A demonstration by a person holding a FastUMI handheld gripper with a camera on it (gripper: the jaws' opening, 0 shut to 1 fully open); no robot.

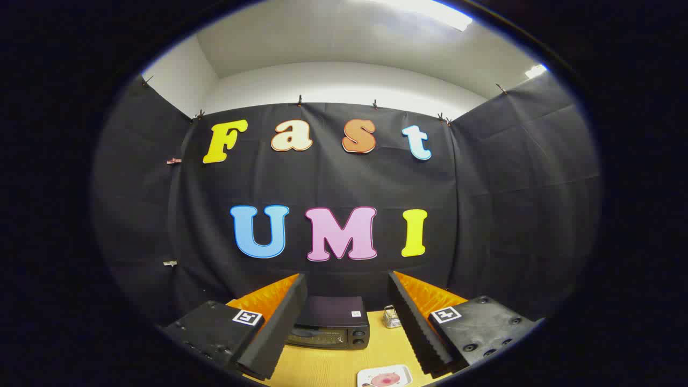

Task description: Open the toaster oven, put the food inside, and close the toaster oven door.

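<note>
From my feed I see the toaster oven sitting on the wooden table, a dark, boxy unit with a flat top, its glass door shut and two round knobs stacked at the right end of its front. It stands beyond the fingertips, framed in the gap between them and backed up close to the booth's black cloth wall. Nearer to me, just ahead of the fingers and a little toward the right one, lies a small white tray carrying a pink piece of food; I cannot tell what kind of food it is. A small wire basket stands to the right of the oven, near the right finger's inner edge. The gripper is held high and level above the table, pointed straight at the oven, with its fingers spread wide apart and nothing between them or touching them.
</note>
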